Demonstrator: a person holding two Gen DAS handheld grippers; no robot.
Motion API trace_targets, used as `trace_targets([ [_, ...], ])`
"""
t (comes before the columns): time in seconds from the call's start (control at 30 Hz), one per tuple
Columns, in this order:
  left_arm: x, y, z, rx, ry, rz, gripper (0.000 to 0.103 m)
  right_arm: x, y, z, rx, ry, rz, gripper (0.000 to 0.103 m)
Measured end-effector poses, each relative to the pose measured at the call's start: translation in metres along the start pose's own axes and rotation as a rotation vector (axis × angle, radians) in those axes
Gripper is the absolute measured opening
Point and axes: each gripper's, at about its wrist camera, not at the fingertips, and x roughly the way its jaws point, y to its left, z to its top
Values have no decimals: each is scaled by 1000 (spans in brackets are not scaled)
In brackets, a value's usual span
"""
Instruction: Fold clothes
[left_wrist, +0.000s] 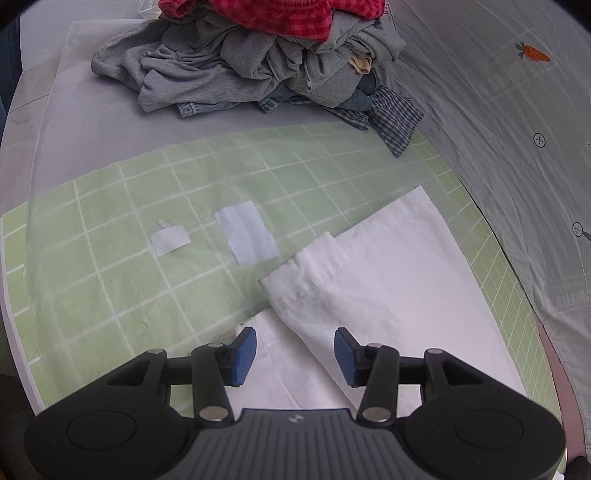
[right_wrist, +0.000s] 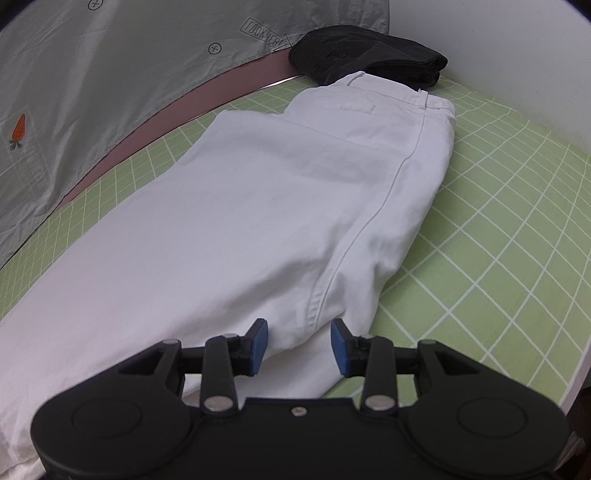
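Looks to us like a staged data-collection setup rather than a lived-in home: a green gridded cutting mat (left_wrist: 110, 258) covers the table, a grey backdrop sheet (right_wrist: 110, 74) printed with crosshair marks and a carrot (left_wrist: 535, 53) hangs behind, and unsorted laundry (left_wrist: 258, 66) is heaped nearby.

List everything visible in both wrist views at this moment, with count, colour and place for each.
white trousers: one, white, laid flat along the green mat, leg hems toward the left gripper
folded dark garment: one, black, at the far end of the mat beside the trousers' waistband
pile of unfolded clothes: one heap, grey, red check, denim and blue plaid, beyond the mat
green mat: one, light green with white grid, under the trousers
paper scraps: two, white, on the mat left of the hems
grey sheet: one, grey with a carrot print, alongside the mat
left gripper: open, over the hems
right gripper: open, over a trouser leg
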Motion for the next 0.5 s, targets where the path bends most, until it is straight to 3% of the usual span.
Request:
trace_targets([
  [0.23,22,7,14,-87,2,-1,51,9,-7,1,83,31,5,46],
  [0.5,29,1,23,-78,-24,-22,49,20,-10,3,175,63,43,46],
])
